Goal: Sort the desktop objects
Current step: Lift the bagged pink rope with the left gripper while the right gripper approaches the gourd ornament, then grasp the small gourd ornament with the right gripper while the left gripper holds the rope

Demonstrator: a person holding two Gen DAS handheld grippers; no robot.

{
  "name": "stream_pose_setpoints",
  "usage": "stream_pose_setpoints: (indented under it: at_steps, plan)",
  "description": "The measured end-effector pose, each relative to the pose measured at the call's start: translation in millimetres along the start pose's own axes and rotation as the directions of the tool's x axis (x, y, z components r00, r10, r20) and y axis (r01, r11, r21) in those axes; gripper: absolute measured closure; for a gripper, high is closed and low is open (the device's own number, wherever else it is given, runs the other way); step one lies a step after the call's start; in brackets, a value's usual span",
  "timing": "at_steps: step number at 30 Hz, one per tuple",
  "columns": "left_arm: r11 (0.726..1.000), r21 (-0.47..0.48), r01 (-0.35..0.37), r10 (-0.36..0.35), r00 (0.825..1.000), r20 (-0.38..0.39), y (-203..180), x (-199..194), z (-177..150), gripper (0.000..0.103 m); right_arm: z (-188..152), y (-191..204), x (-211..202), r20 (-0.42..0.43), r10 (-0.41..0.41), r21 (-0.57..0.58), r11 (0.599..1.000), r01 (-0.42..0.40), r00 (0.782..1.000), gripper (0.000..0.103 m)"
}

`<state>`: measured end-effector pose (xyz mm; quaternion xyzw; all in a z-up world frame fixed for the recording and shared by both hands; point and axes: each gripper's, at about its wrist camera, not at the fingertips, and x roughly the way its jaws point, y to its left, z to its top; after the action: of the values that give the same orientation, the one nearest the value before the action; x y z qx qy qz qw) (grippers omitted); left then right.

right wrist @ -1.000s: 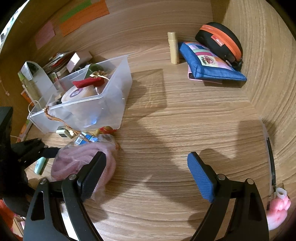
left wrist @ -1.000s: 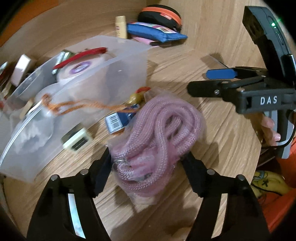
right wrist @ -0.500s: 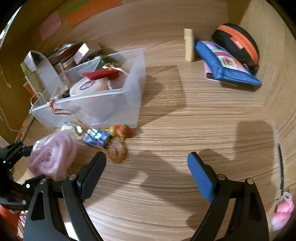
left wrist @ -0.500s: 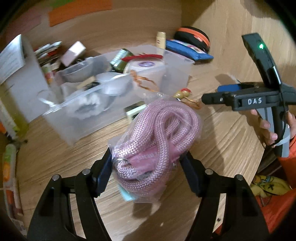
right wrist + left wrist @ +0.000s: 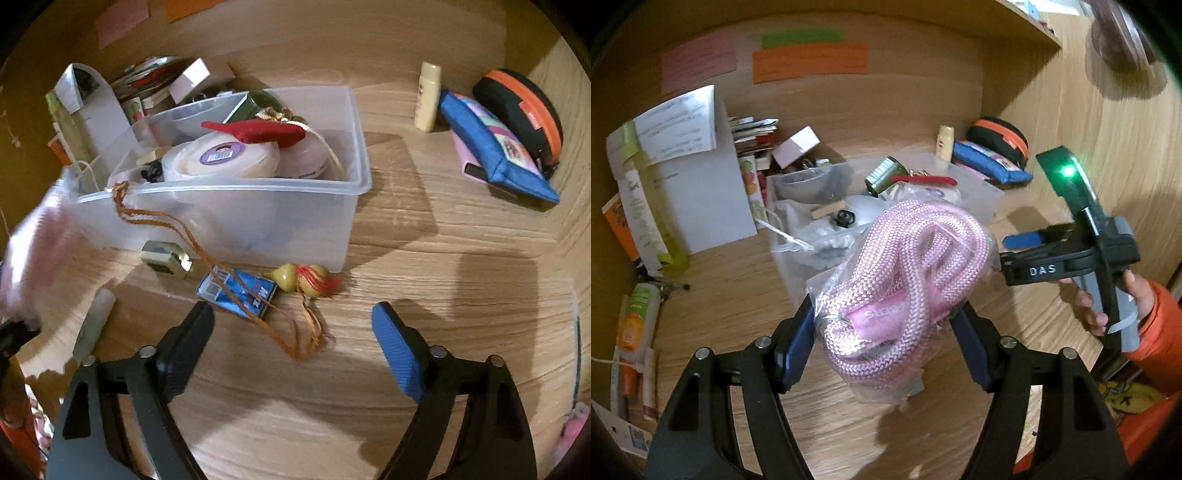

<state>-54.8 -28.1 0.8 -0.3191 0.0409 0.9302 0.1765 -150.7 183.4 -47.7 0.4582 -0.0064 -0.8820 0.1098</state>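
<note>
The left gripper (image 5: pixel 884 343) pinches a clear bag of coiled pink rope (image 5: pixel 901 280) between its blue pads, holding it above the wooden desk (image 5: pixel 738 295) at the center of the left wrist view, in front of the clear plastic bin (image 5: pixel 975 203). In the right wrist view the same bag is a pink blur (image 5: pixel 33 254) at the left edge, beside the bin (image 5: pixel 295 221). The right gripper (image 5: pixel 293 347) hangs with its fingers spread wide and nothing between them, low in the frame over bare desk (image 5: pixel 443 240). Just ahead of it, against the bin's front wall, lie a small blue packet (image 5: pixel 236 291), a yellow gourd charm (image 5: pixel 303 282) and an orange cord (image 5: pixel 207 258) that trails up over the bin's rim. Rolls of tape (image 5: pixel 221 158) and a red item (image 5: pixel 258 131) fill the bin. At upper right sit a cream tube (image 5: pixel 426 98), a blue pouch (image 5: pixel 495 144) and a black-and-orange case (image 5: pixel 521 110).
</note>
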Motion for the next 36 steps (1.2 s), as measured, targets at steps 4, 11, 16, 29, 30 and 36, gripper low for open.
stream_pose_setpoints:
  at_steps: [4, 11, 16, 29, 30, 36]
  plan:
    - [0.999, -0.035, 0.004, -0.004, 1.0, 0.015, 11.1, -2.3, 0.0, 0.033, 2.9, -5.4, 1.9, 0.003, 0.019, 0.053, 0.998, -0.019, 1.0, 0.038]
    - [0.996, -0.091, 0.021, -0.018, 0.999, 0.039, 23.7, -3.1, -0.2, 0.033, 9.5, -13.7, 5.9, 0.017, -0.031, 0.061, 0.998, 0.03, 0.999, 0.058]
    - [0.994, -0.104, 0.022, -0.017, 0.999, 0.048, 24.7, -3.5, 1.5, 0.033, 12.5, -7.8, 9.8, 0.037, -0.047, 0.028, 0.999, 0.045, 0.998, 0.062]
    - [0.989, -0.148, 0.014, -0.001, 0.996, 0.09, 28.6, -12.4, 13.9, 0.033, -1.2, -19.7, -7.0, 0.068, 0.03, 0.053, 0.998, -0.034, 0.997, 0.086]
    - [0.989, -0.149, 0.015, -0.001, 0.996, 0.092, 28.5, -12.7, 14.9, 0.033, -1.7, -19.8, -11.5, 0.083, 0.026, 0.048, 0.998, -0.03, 0.996, 0.085]
    - [0.988, -0.156, 0.017, -0.001, 0.995, 0.1, 25.3, -12.3, 18.9, 0.033, -3.2, -19.5, -16.8, 0.092, -0.005, 0.013, 1.0, 0.004, 0.996, 0.085]
